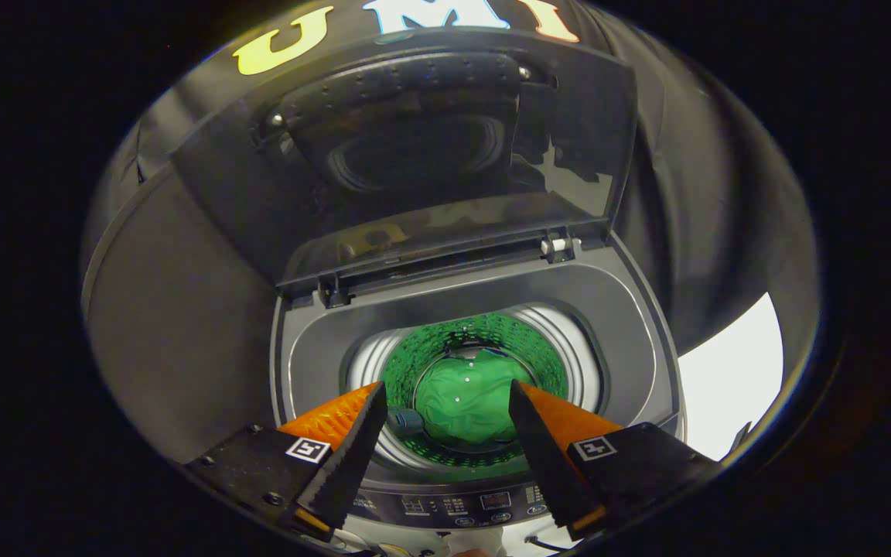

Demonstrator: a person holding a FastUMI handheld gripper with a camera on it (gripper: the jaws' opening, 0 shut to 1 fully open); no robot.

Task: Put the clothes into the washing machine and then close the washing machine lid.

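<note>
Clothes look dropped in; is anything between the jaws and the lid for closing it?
Nothing visible. The gripper is open and empty above the drum, green garment below inside; the lid stands upright beyond the opening.

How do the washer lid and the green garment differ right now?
The lid stands raised and dark behind the opening; the green garment lies bunched low in the drum. The lid is rigid and flat; the garment is crumpled. Both lie beyond the open, empty tongs.
</note>
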